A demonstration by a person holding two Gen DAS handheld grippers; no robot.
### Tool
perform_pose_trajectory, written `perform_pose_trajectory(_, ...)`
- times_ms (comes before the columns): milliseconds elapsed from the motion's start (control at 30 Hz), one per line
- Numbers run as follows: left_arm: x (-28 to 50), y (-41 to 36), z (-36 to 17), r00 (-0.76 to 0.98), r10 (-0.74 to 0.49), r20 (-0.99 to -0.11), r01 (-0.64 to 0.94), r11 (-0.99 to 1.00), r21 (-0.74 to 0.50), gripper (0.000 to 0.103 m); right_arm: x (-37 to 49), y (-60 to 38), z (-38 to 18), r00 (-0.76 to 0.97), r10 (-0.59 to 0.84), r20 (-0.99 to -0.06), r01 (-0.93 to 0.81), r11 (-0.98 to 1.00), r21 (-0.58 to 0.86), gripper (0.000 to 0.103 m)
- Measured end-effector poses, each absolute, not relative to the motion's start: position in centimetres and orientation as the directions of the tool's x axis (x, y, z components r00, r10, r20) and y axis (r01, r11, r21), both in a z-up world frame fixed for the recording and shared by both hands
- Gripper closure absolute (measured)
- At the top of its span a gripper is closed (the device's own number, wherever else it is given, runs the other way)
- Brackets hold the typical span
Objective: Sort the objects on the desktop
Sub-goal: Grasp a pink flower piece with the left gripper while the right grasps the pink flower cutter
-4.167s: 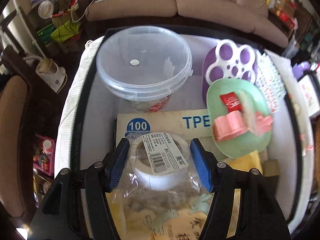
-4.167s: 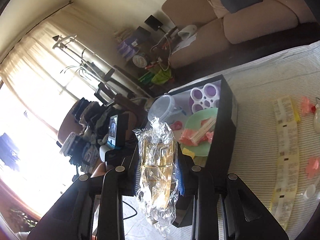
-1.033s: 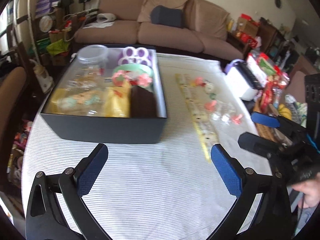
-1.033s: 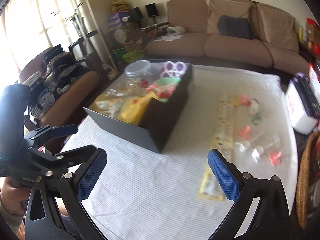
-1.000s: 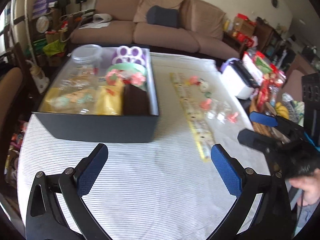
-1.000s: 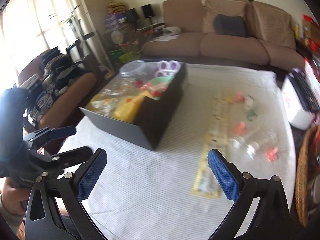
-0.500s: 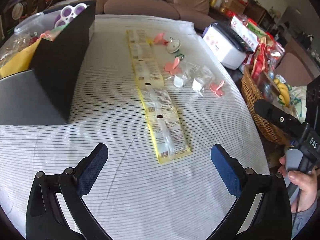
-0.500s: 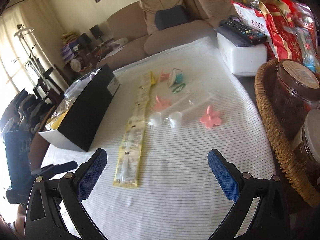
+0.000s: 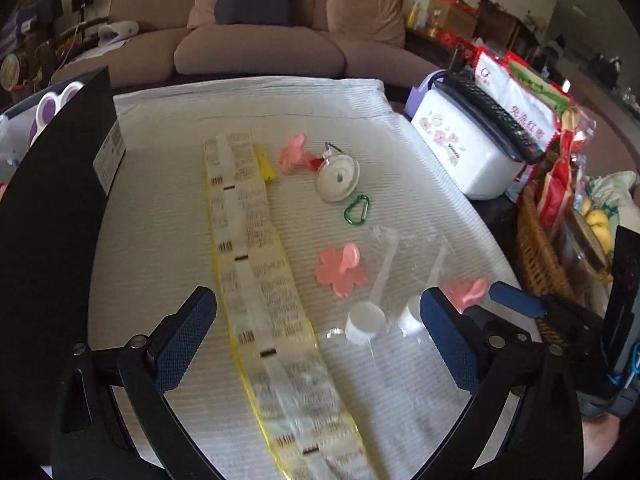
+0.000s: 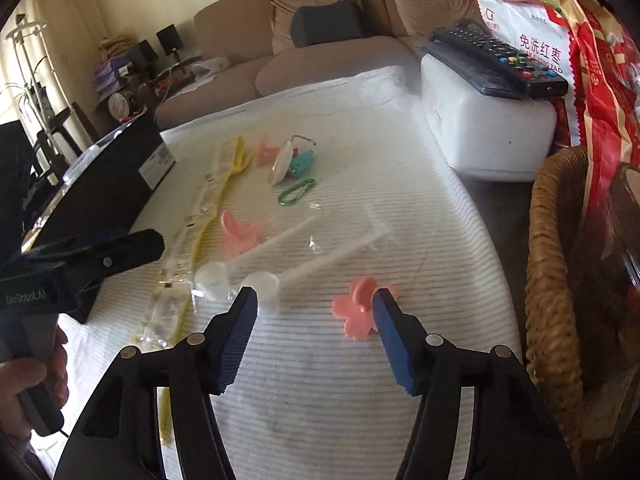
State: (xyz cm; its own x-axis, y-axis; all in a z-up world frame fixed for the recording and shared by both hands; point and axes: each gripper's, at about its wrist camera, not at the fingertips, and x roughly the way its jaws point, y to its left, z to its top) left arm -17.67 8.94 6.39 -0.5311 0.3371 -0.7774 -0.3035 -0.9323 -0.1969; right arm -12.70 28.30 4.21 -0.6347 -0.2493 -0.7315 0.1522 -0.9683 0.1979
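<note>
Right gripper (image 10: 314,312) jaws closing, part-way in, over the striped tablecloth (image 10: 320,380); the pink flower clip (image 10: 358,312) lies at the inner edge of its right finger, not pinched, contact unclear. White scoop (image 10: 264,282) sits just ahead of its left finger, second scoop (image 10: 212,276) further left. Left gripper (image 9: 316,338) spread wide, nothing gripped; yellow label strip (image 9: 256,264) runs between its fingers, scoops near the right finger. Black box (image 9: 52,200) off to its left, green carabiner (image 9: 356,209) further ahead.
</note>
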Motion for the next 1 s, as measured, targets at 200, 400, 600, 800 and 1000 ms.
perform_pose_trajectory(200, -21.0, 12.0, 3.4, -0.494, 0.32, -0.809, -0.354, -0.923, -0.149, 0.032, -15.1, 28.2, 2.2, -0.619, -0.201, -0.759, 0.143, -0.979, 0.143, 0.069)
perform_pose_trajectory(400, -21.3, 13.1, 2.4, -0.491, 0.36, -0.793, -0.382, -0.907, -0.175, 0.098, -15.4, 28.1, 1.9, -0.629, -0.202, -0.751, 0.161, -0.979, 0.129, 0.097)
perform_pose_trajectory(600, -20.4, 12.2, 4.9, -0.495, 0.408, -0.767, -0.404, -0.89, -0.212, 0.098, -14.5, 29.0, 4.5, -0.666, -0.233, -0.708, 0.17, -0.972, 0.161, 0.098)
perform_pose_trajectory(800, -18.1, 8.1, 11.0, -0.493, 0.493, -0.717, -0.413, -0.858, -0.306, 0.098, -12.3, 29.6, 9.5, -0.69, -0.374, -0.62, 0.22, -0.924, 0.312, 0.098)
perform_pose_trajectory(1000, -15.7, 3.4, 16.4, -0.533, 0.473, -0.701, -0.416, -0.868, -0.27, 0.098, -11.9, 28.9, 11.2, -0.693, -0.307, -0.652, 0.17, -0.949, 0.266, 0.097)
